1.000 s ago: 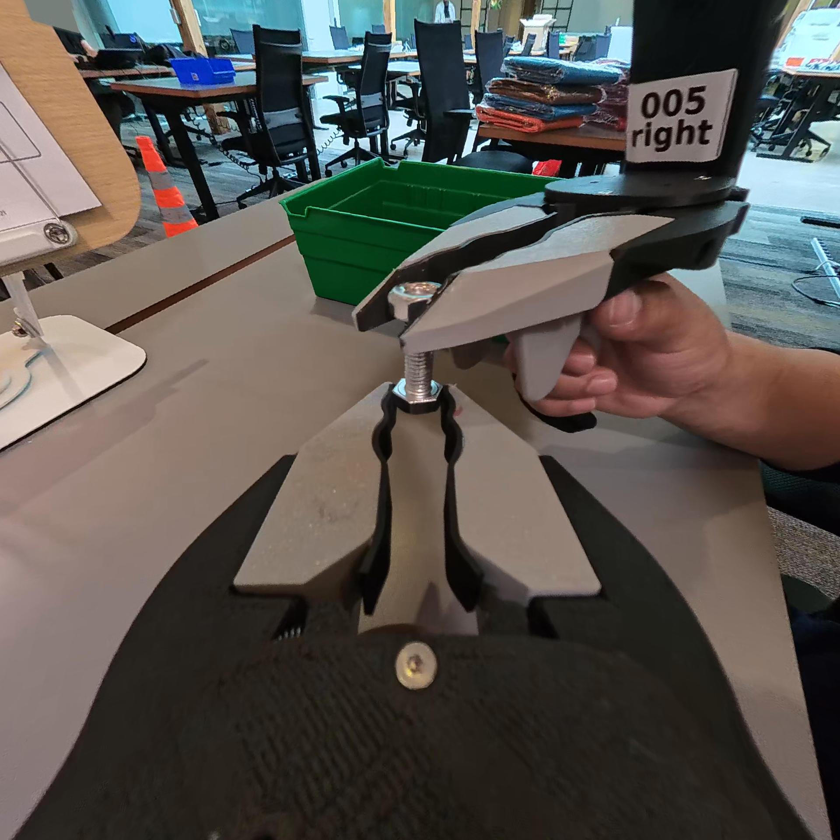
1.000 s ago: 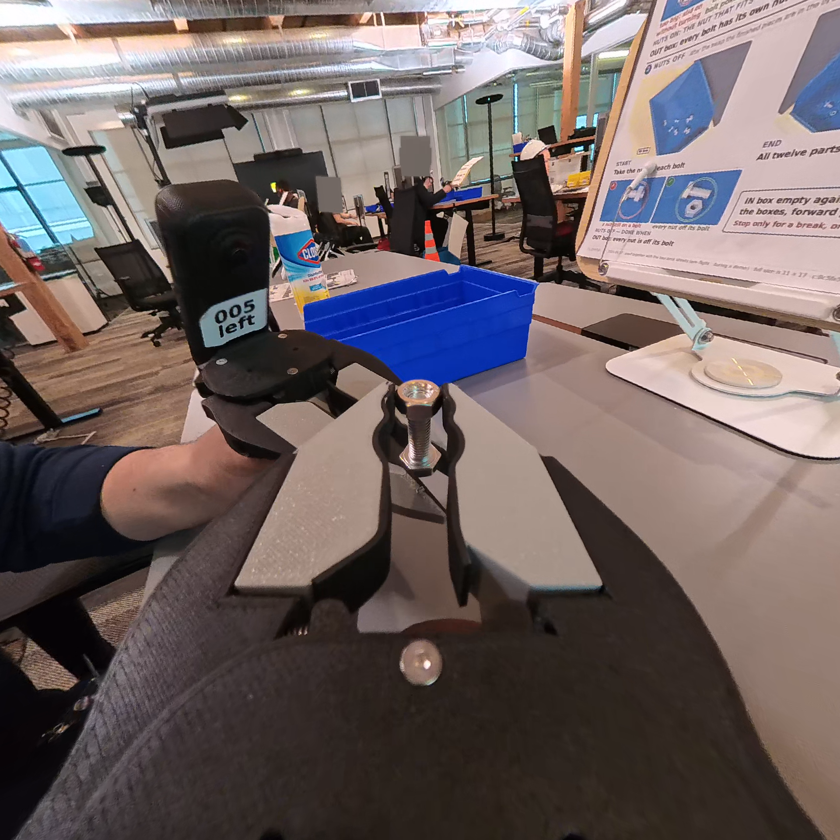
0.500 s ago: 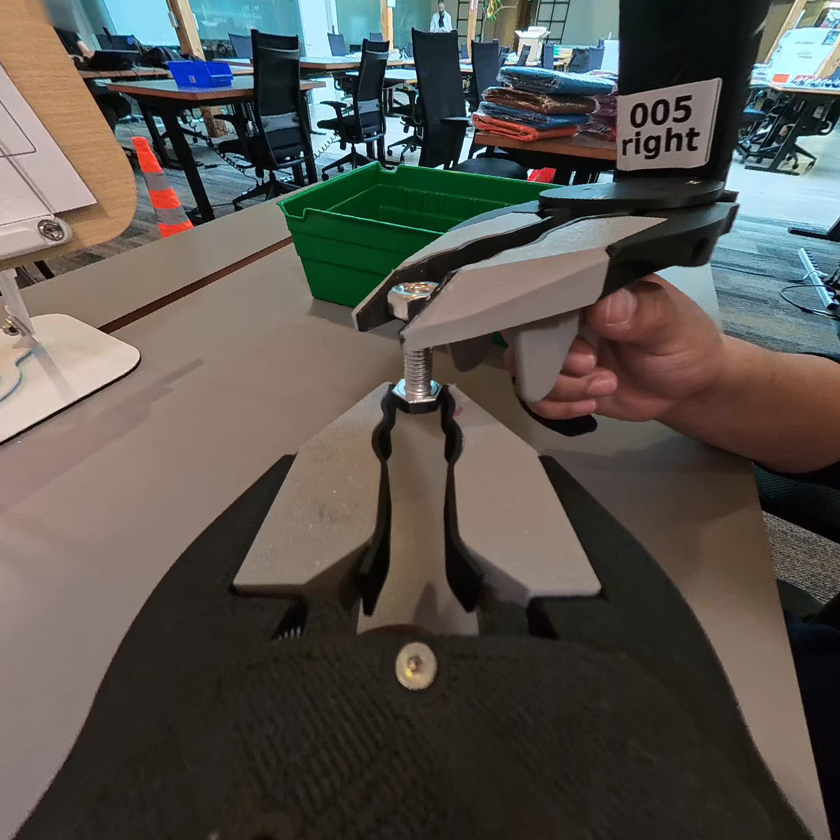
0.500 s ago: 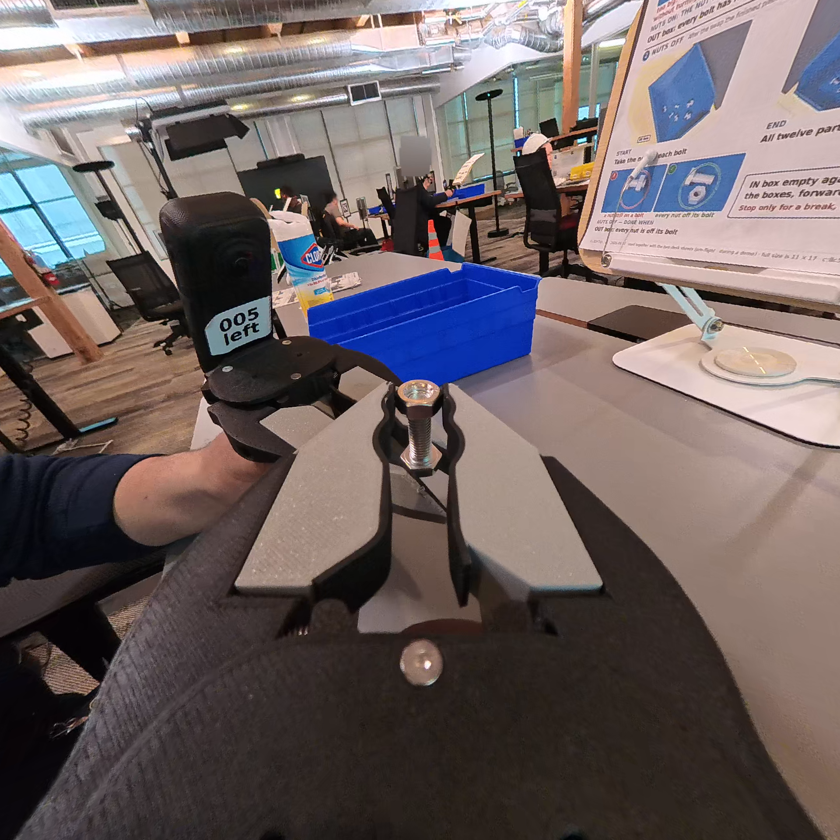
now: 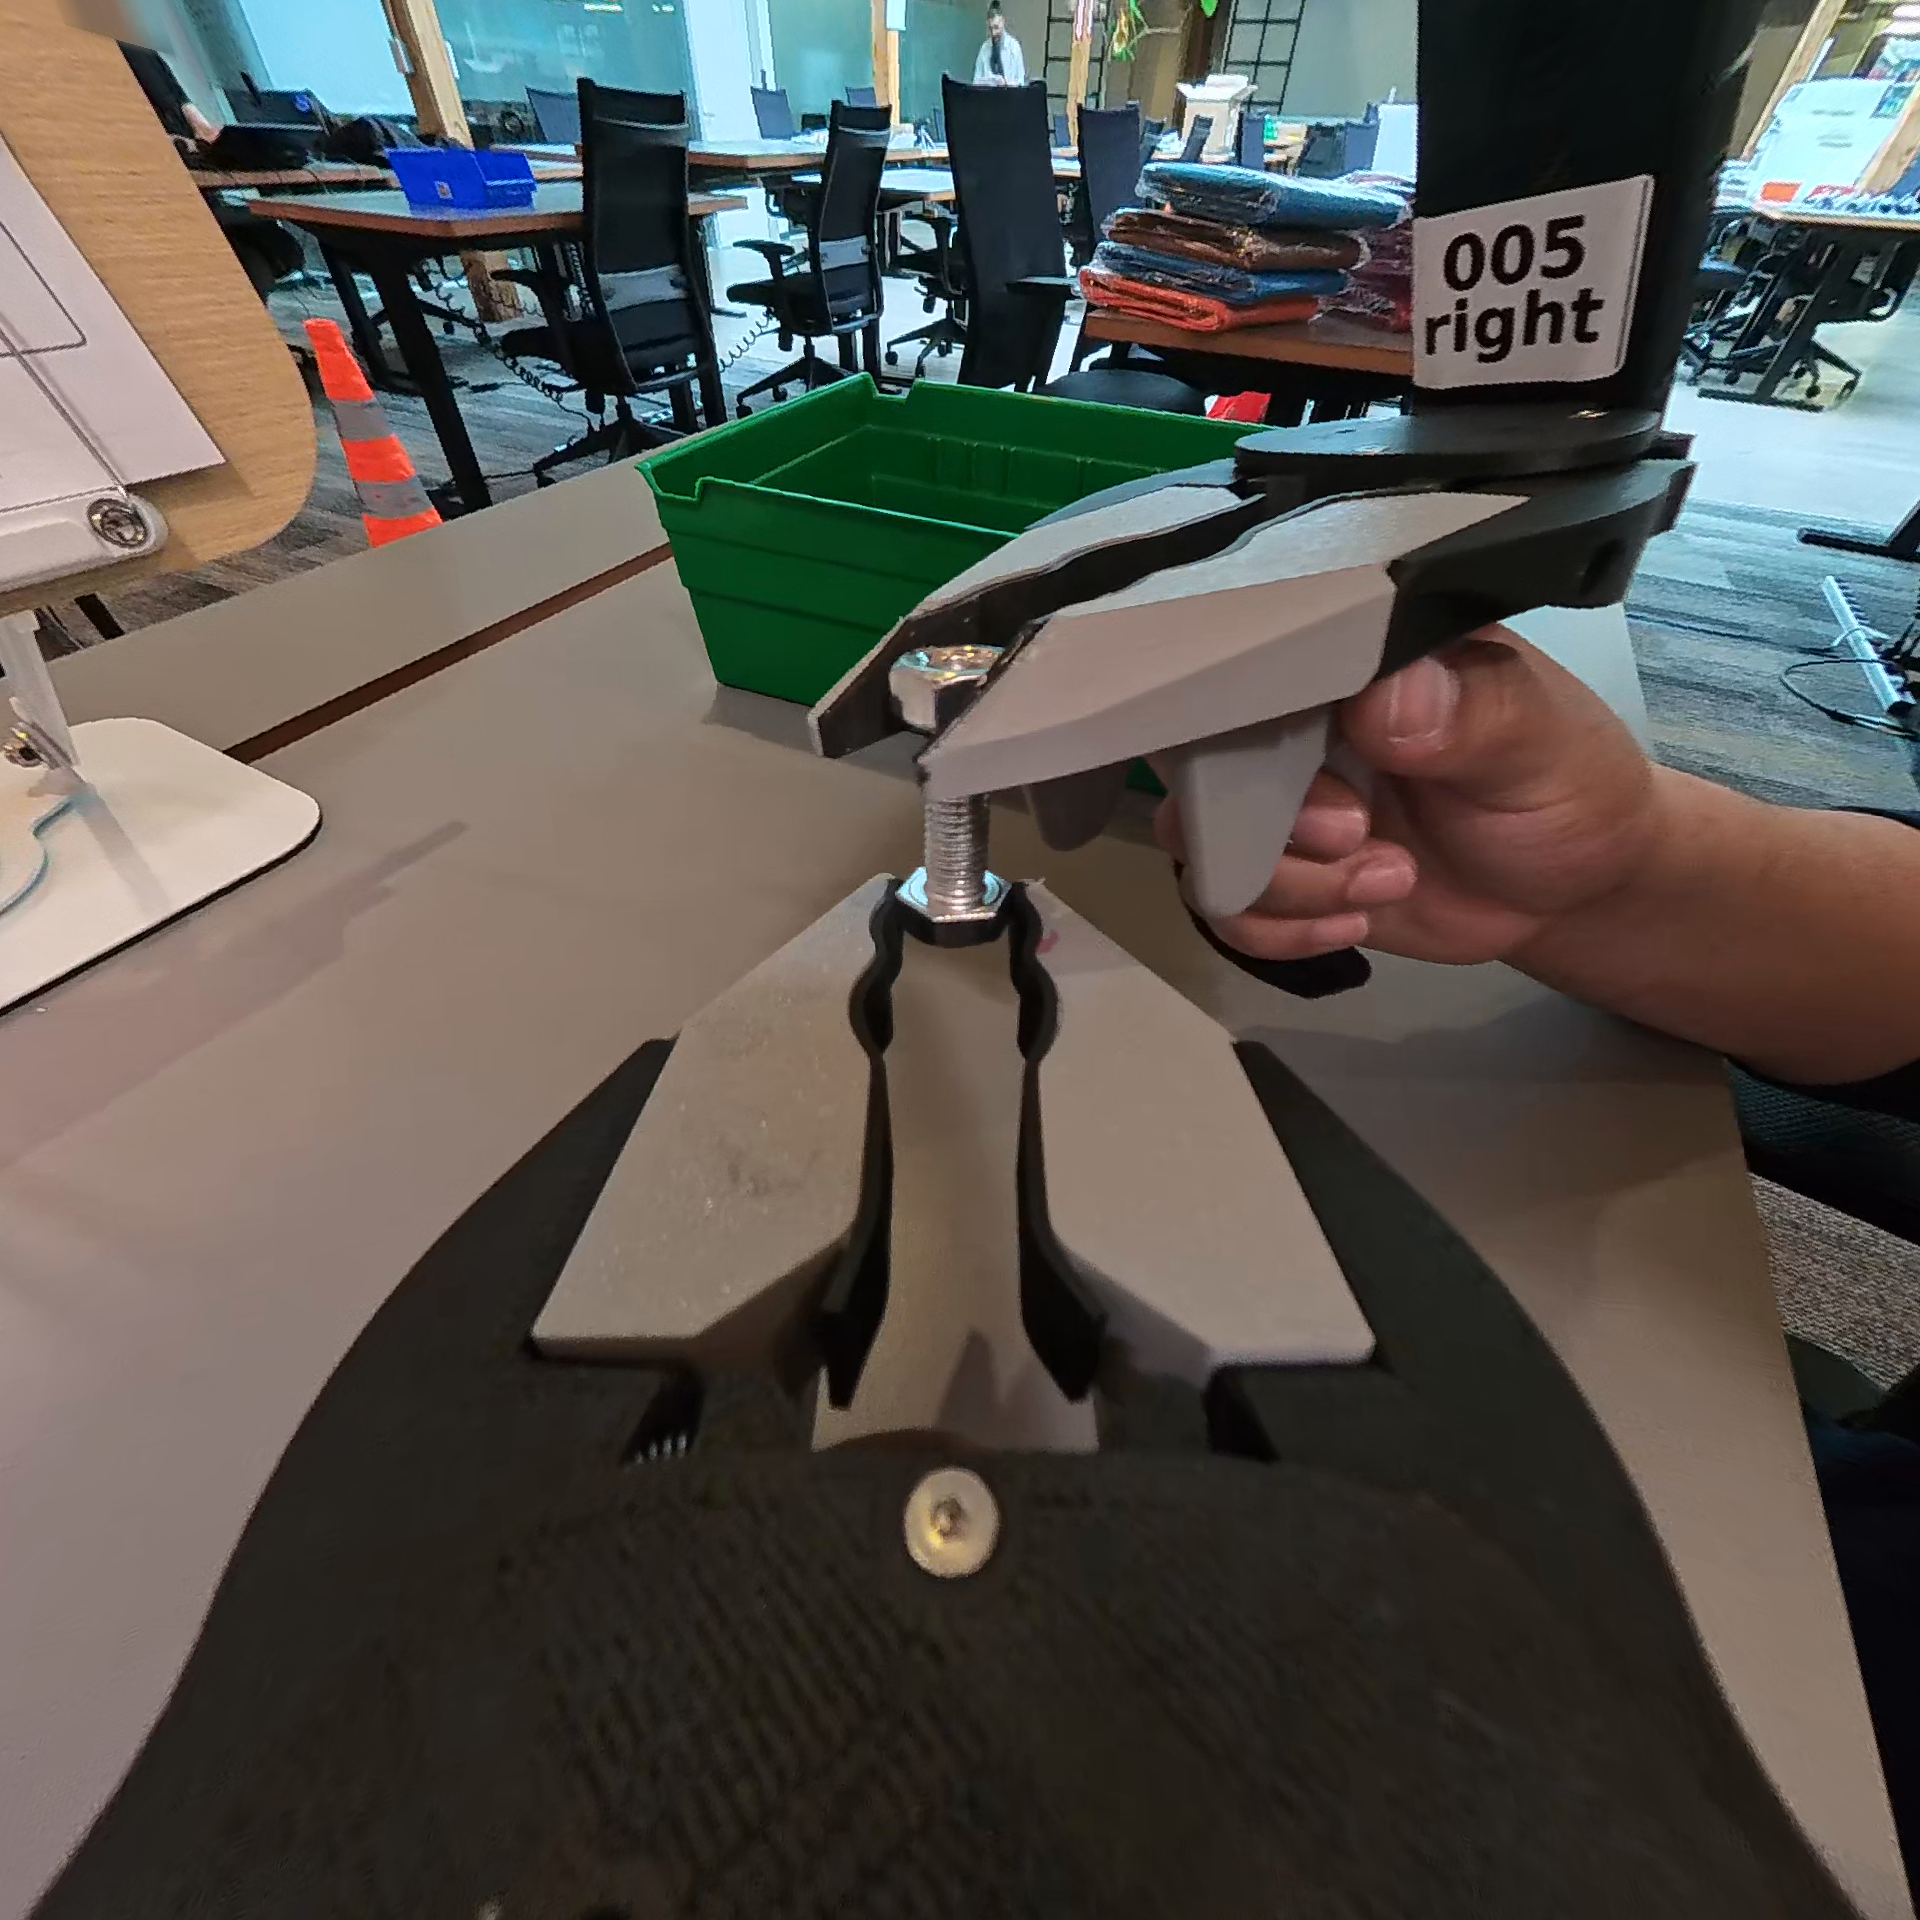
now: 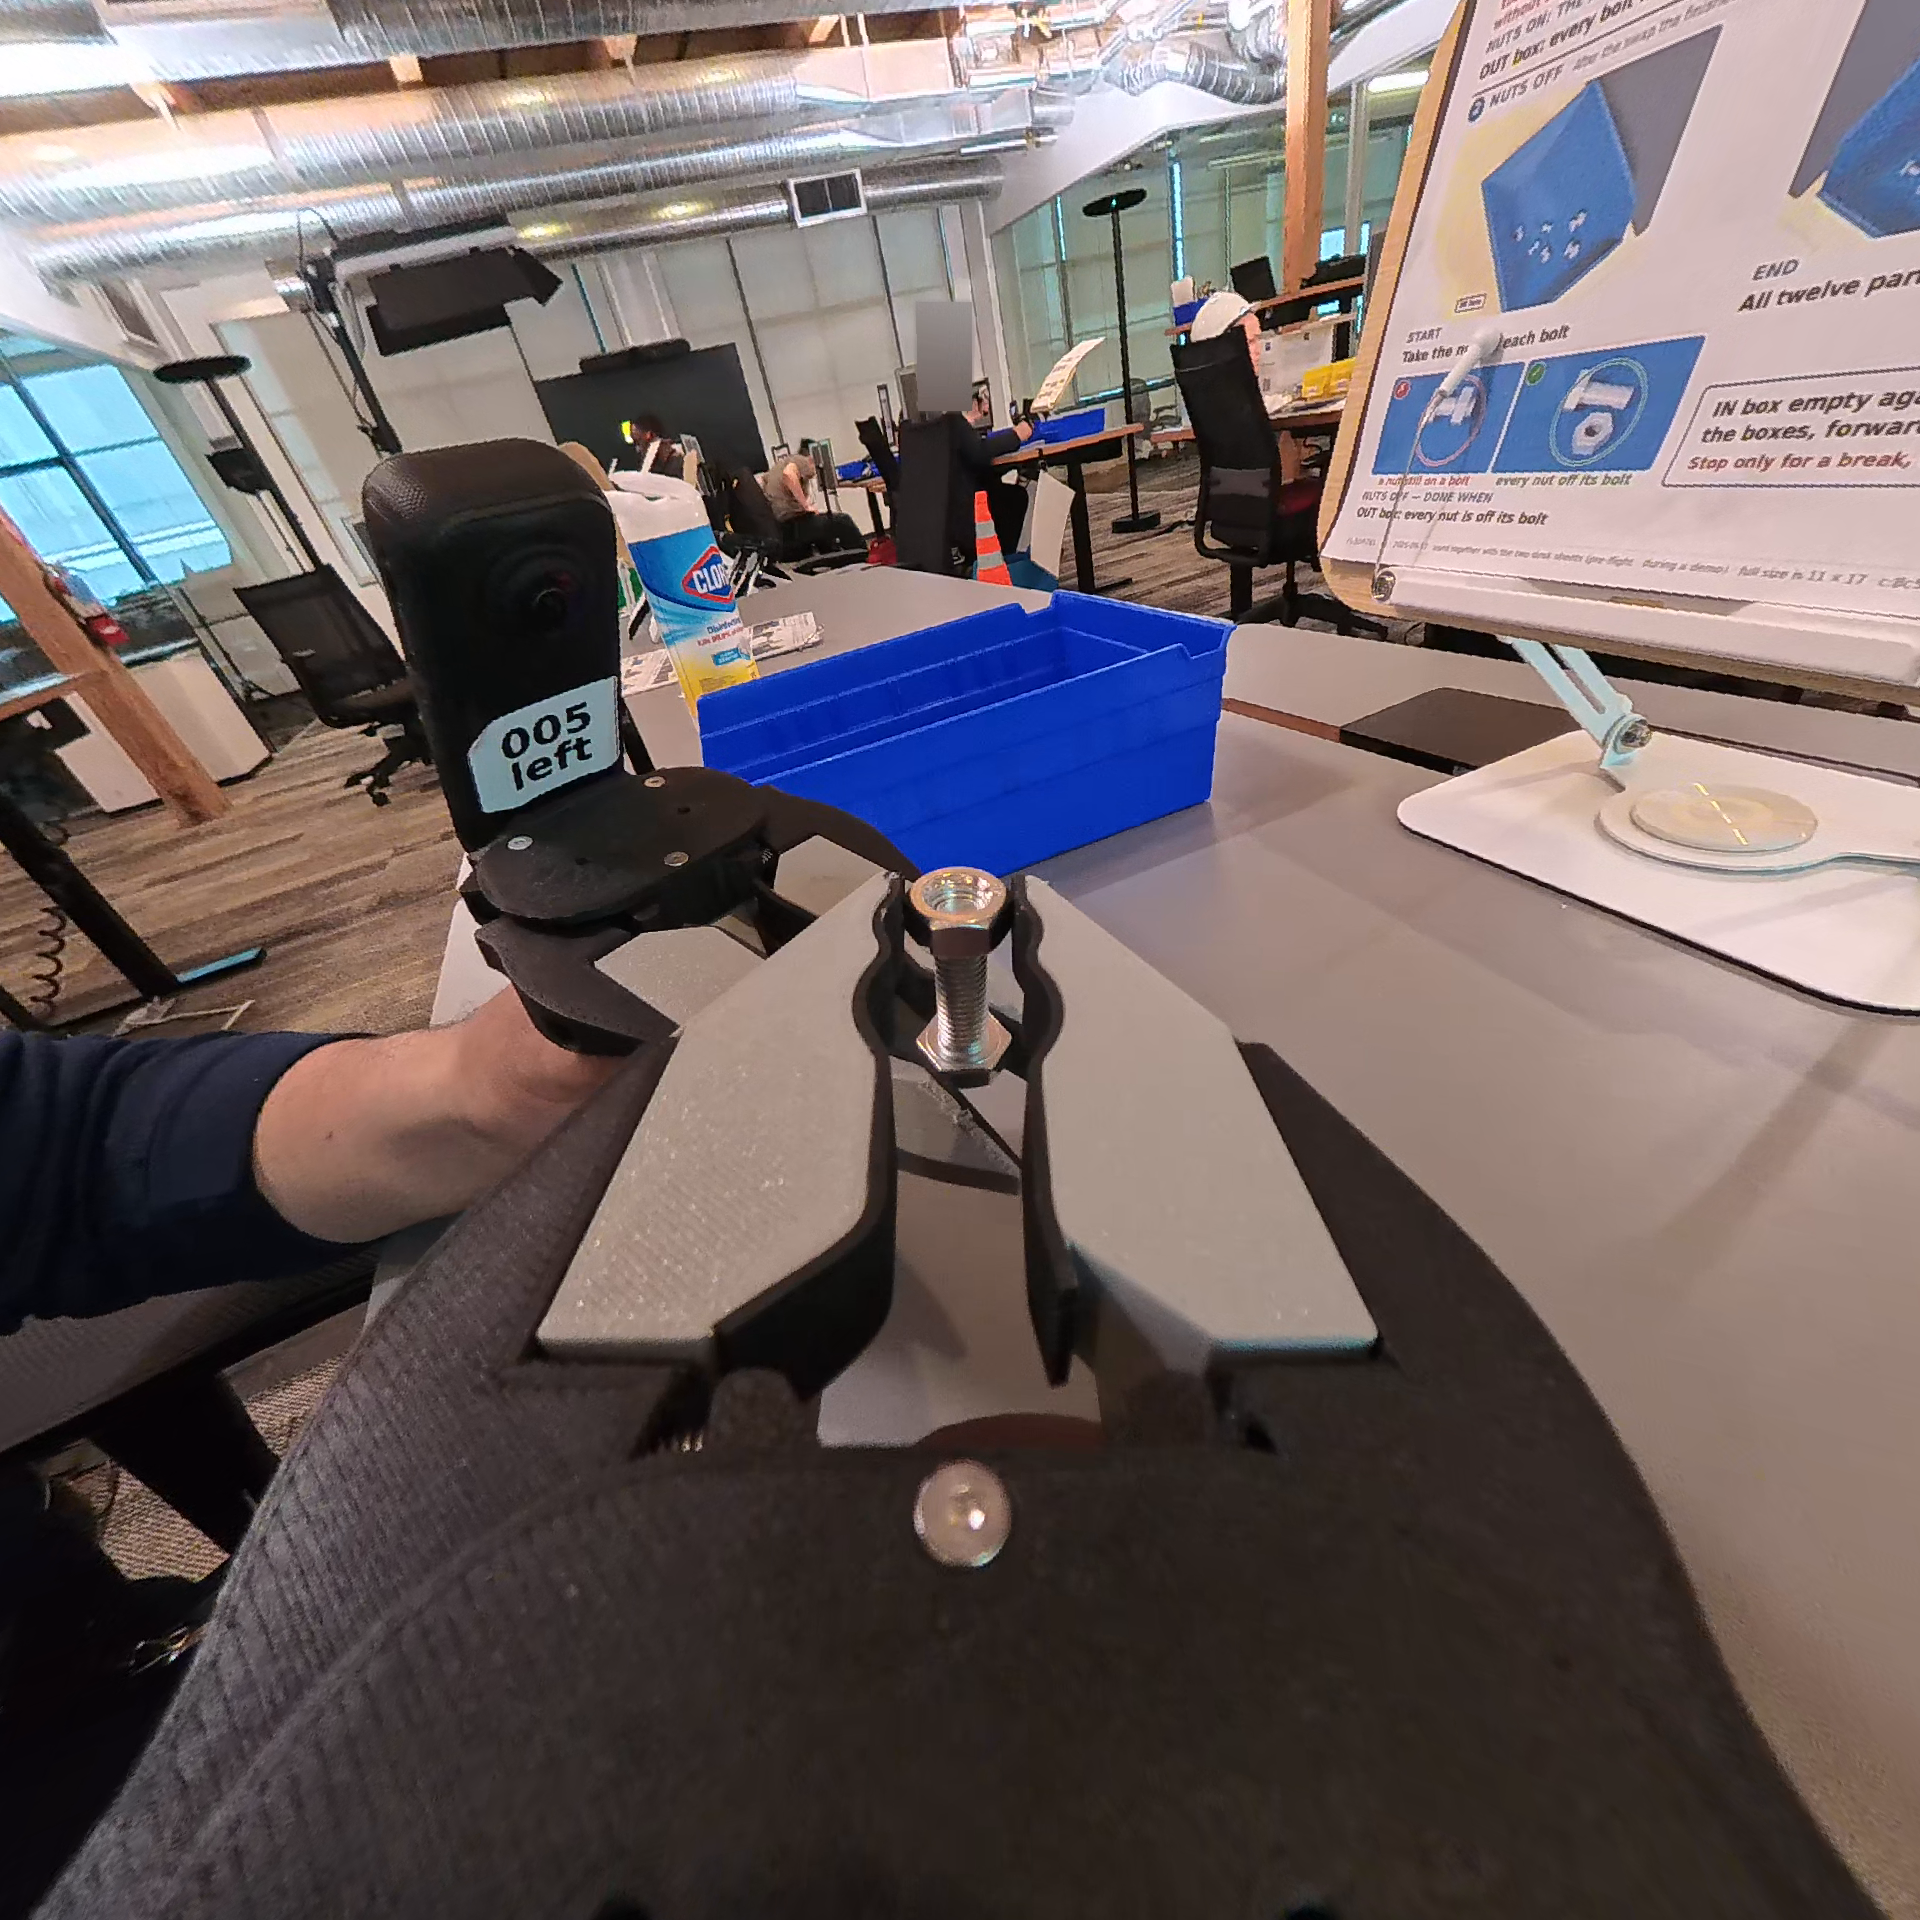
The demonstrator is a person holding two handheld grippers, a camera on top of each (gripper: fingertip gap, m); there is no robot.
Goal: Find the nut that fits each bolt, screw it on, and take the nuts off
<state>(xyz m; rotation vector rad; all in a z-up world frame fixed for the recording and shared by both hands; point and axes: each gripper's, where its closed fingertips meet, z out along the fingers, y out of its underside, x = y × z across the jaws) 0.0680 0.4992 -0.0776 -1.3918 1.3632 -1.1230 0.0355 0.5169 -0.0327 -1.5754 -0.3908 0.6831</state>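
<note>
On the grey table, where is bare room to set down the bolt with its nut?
The table is bare between the green bin and the white stand base, and also in front of the blue bin, toward the same stand base. It is crowded in the middle, where the left gripper and right gripper hold the bolt and nut.

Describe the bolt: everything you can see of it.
The bolt is bright silvery metal with a hex head and threaded shank. It stands upright above the grey table. The right gripper is shut on its head; the left gripper is shut on a hex nut threaded on the shank's lower end. Most of the thread between head and nut is bare. Whether its tip touches the table cannot be told.
</note>
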